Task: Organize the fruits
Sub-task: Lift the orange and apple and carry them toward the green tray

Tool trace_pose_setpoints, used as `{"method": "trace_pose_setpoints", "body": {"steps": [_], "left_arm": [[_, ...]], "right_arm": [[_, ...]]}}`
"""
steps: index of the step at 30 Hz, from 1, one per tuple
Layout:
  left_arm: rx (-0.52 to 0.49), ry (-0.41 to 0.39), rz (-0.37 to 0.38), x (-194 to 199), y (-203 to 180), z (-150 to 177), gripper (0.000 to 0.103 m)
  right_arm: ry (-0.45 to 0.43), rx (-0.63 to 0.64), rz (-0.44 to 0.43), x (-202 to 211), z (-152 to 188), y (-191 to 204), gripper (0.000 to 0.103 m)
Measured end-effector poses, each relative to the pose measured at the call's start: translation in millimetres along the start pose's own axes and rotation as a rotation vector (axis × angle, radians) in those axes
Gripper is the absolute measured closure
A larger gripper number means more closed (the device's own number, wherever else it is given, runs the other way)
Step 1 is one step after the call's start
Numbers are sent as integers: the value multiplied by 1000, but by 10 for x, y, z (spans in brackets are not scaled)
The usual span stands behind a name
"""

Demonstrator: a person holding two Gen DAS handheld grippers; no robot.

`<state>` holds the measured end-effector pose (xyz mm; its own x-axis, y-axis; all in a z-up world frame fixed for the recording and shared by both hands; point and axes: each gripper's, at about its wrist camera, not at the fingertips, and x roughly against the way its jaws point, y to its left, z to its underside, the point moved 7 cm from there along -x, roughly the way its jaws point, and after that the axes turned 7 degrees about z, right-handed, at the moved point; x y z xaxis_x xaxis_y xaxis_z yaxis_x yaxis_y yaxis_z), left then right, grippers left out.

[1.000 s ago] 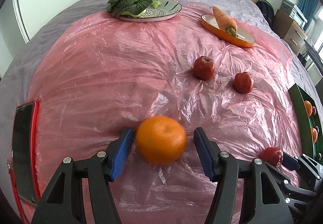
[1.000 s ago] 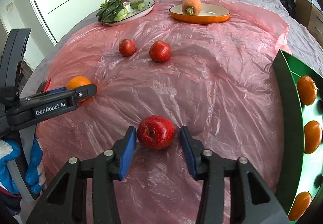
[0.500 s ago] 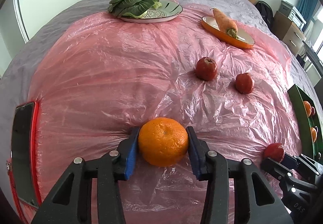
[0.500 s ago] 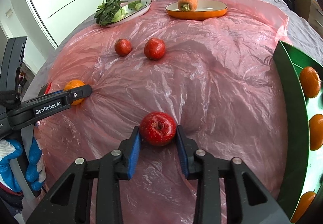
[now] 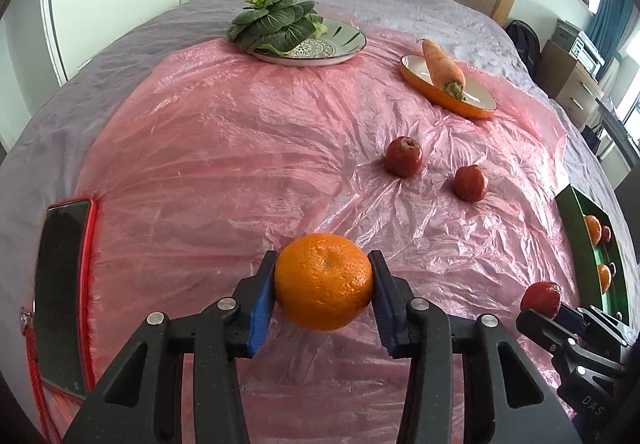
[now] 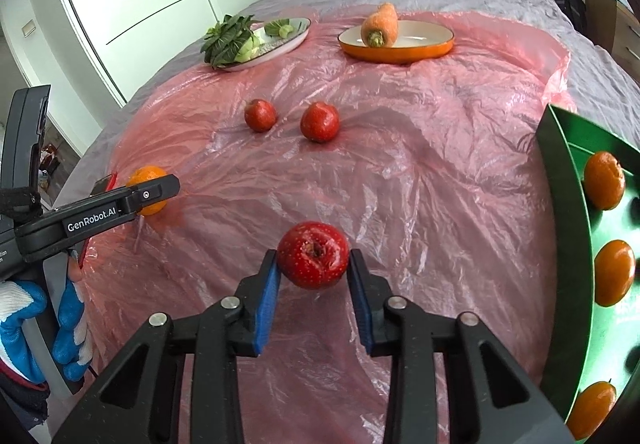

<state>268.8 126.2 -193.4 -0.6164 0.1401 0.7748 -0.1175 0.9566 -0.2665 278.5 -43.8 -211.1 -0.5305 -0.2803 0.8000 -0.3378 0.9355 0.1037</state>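
**Ana:** Both grippers are gripping fruit, aren't they? What is the left gripper (image 5: 324,290) carrying?

**Ben:** It is clamping the round, dimpled orange mandarin (image 5: 323,280) side to side between its blue pads (image 5: 262,302), probably so the fruit is not rolling off the slack pink plastic sheet (image 5: 224,163).

**Ana:** And the right gripper (image 6: 313,276)?

**Ben:** Its pads are pressing the speckled red apple (image 6: 313,255) the same way, stem hollow facing the camera, seemingly lifted off the sheet.

**Ana:** Where are they heading, you reckon?

**Ben:** Likely the green tray (image 6: 568,244) at the right edge, where three mandarins are already sitting.

**Ana:** Anything else waiting?

**Ben:** Two more red apples (image 6: 320,121) are lying farther off, mid-sheet. Beyond them, a carrot is resting in an orange dish (image 6: 400,51), leafy greens on a patterned plate (image 5: 340,45).
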Motion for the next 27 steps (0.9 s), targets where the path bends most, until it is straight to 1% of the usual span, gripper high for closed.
{"method": "trace_pose_setpoints", "body": {"steps": [8,14,21,27], "left_arm": [[-7,-11,-10,177,-39,36,65],[-16,-21,-8,363,-102,114,65],[-31,-30,14,635,-220,274,65],[-54,-37,35,873,-352,453,65]], "right_arm": [[-27,15,-8,198,-51,75,49],[-37,29,-15,385,4,162,49],[-41,48,-19,649,178,276,49],[-41,55,-10,930,407,308,49]]}}
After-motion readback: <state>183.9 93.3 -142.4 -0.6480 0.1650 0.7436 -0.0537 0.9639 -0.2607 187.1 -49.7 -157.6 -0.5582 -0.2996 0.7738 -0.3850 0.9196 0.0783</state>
